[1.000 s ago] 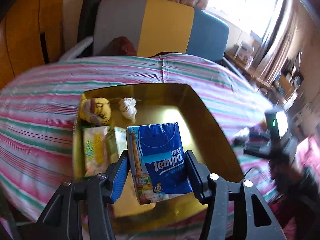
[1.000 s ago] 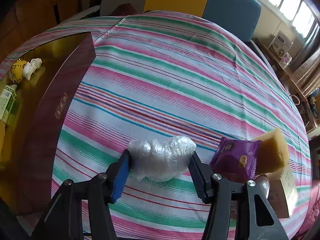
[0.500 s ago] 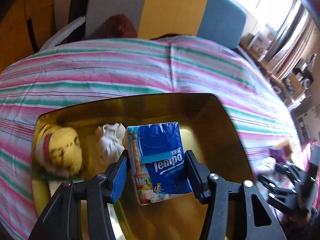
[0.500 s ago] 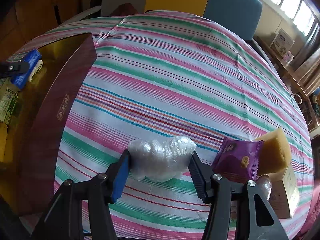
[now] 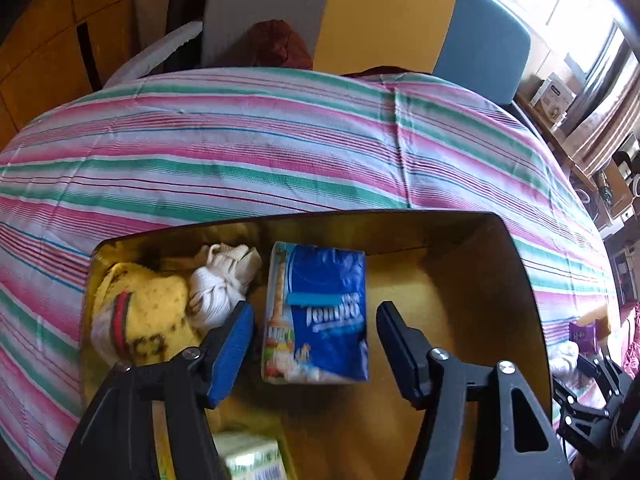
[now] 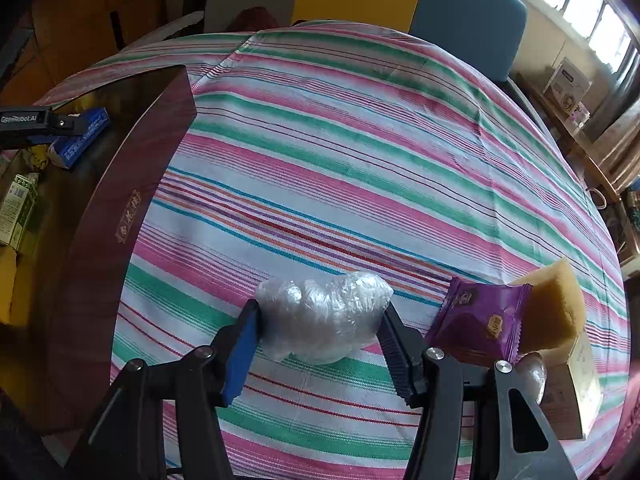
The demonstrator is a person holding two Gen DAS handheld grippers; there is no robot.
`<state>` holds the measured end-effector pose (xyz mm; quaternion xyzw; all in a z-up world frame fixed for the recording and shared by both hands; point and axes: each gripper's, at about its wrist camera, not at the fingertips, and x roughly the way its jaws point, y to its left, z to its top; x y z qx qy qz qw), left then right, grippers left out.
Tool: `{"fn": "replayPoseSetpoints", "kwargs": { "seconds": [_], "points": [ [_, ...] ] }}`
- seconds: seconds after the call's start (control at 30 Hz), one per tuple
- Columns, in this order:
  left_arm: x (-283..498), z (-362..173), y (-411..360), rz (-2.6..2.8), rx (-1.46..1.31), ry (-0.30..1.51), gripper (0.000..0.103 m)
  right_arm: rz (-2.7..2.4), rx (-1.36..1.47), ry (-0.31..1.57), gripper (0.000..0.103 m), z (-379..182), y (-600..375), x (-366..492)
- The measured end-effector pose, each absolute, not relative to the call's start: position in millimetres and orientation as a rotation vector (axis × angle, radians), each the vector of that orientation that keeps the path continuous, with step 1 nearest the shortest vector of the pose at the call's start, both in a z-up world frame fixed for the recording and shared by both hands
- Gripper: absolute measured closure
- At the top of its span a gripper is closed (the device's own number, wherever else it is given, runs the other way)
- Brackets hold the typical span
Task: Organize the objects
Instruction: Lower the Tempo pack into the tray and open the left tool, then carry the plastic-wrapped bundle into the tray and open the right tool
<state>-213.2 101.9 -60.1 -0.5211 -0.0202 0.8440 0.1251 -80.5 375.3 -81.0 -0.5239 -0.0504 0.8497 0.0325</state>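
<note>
left gripper (image 5: 316, 334) jaws just opened, releasing glossy blue tissue pack (image 5: 320, 316); it rests in gold box (image 5: 516, 264)

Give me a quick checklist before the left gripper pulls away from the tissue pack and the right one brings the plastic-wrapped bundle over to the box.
1. Left gripper let go of the blue Tempo tissue pack: ok, its jaws have just been opening and both pads stand clear of the pack.
2. Tissue pack inside the gold-lined box: ok; whether it lies flat, cannot tell.
3. Bare box floor for another item: ok, right of the pack.
4. Right gripper holding the plastic-wrapped bundle: ok, pads press on both ends.
5. Bundle lifted off the striped tablecloth: cannot tell.
6. Purple snack packet clear of the right gripper: cannot tell, it sits very close.
</note>
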Motion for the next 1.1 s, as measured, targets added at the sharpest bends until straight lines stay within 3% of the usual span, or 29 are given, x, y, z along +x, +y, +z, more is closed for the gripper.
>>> {"fn": "replayPoseSetpoints", "kwargs": {
  "seconds": [0.27,0.6,0.97,1.1],
  "points": [
    [-129,-8,87,2.610,-1.265,0.097,0.035,2.604,-1.611,-0.201,0.045,-85,373,-80],
    [-57,3,69,2.644,-1.177,0.163,0.035,2.611,-1.594,-0.193,0.045,-86,374,-80],
    [-33,3,48,2.617,-1.171,0.075,0.035,2.600,-1.569,-0.143,0.045,-86,376,-79],
    [-31,0,31,2.614,-1.194,0.036,0.035,2.610,-1.539,0.010,0.045,-69,380,-77]
  ]
}}
